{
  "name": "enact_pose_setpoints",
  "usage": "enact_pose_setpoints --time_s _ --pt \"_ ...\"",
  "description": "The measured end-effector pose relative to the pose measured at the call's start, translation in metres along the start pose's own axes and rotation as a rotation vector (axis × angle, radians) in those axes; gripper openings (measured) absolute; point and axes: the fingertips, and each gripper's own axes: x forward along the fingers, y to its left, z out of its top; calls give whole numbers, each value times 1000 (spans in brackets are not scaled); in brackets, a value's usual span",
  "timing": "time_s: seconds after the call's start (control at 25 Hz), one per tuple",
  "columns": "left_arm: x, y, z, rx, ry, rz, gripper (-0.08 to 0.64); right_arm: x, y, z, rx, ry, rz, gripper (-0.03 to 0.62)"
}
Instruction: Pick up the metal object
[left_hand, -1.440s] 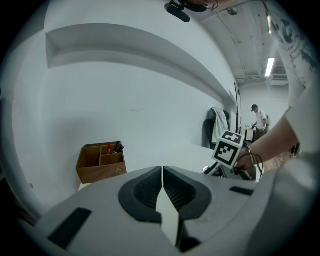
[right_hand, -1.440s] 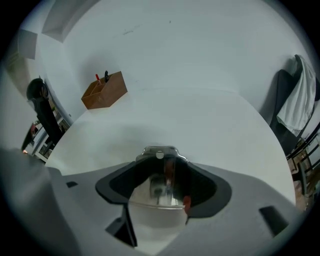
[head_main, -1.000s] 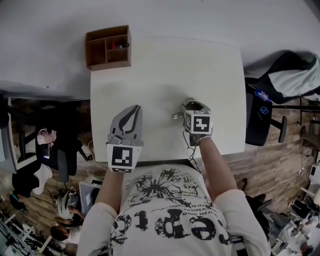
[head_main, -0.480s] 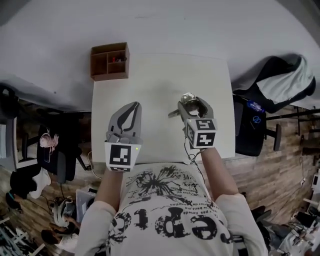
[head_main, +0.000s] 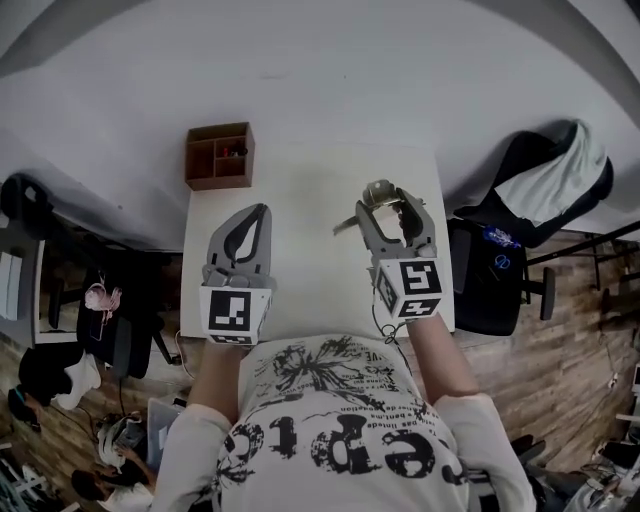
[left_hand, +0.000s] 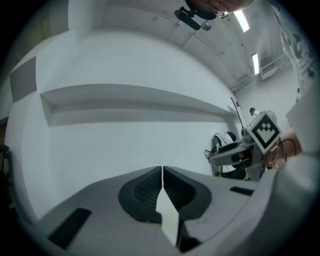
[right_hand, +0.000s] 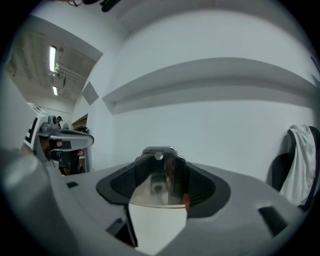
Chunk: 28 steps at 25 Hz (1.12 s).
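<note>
— Right gripper view settles it: the right gripper (right_hand: 161, 167) is clamped on the metal object (right_hand: 159, 182), which sits upright between the pads with its shiny face toward the camera.

— So the thing isn't lying anywhere to reach for?

— No, it's in the jaws. From above, a thin silvery stub (head_main: 345, 226) pokes out sideways toward the other hand, so I'd judge its long axis runs across the jaws rather than along them. What the stub is, I can't tell.

— And the left gripper (head_main: 252, 215)?

— Clenched on nothing, pads pressed together, hanging just beside the right one at about the same height.

— Is it off the bench (head_main: 300, 185)?

— I think so. Both gripper views look at bare wall, not the white top.

— Anything in the way?

— A wooden box (head_main: 219, 155) sits at the bench's far left corner, well apart. A chair (head_main: 545, 185) draped with clothing stands off to the right, beyond the edge.
</note>
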Motion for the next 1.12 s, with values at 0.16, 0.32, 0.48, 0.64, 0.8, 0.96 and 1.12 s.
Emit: enact_pose_setpoints --time_s 0.16,0.32,0.48,0.64,0.8,0.96,1.12 --pt "-2 -8 18 -3 -16 11 12 -20 -7 25 22 -86 -6 281" --pt "-6 -16 31 -26 -18 23 12 -36 -13 36 33 -149 -12 281" --pt "-6 -18 29 -38 -1 34 12 -41 -15 36 16 -163 -16 281" --pt "-7 -22 25 -20 2 42 12 -43 -14 34 10 -161 -9 279" --pt "-6 -23 22 3 7 41 12 -38 -10 31 13 -154 5 279" --pt "-7 -25 21 10 10 43 12 -35 -7 29 14 -151 15 279" --pt "-9 -25 22 13 10 46 12 -37 -3 30 15 -155 27 279"
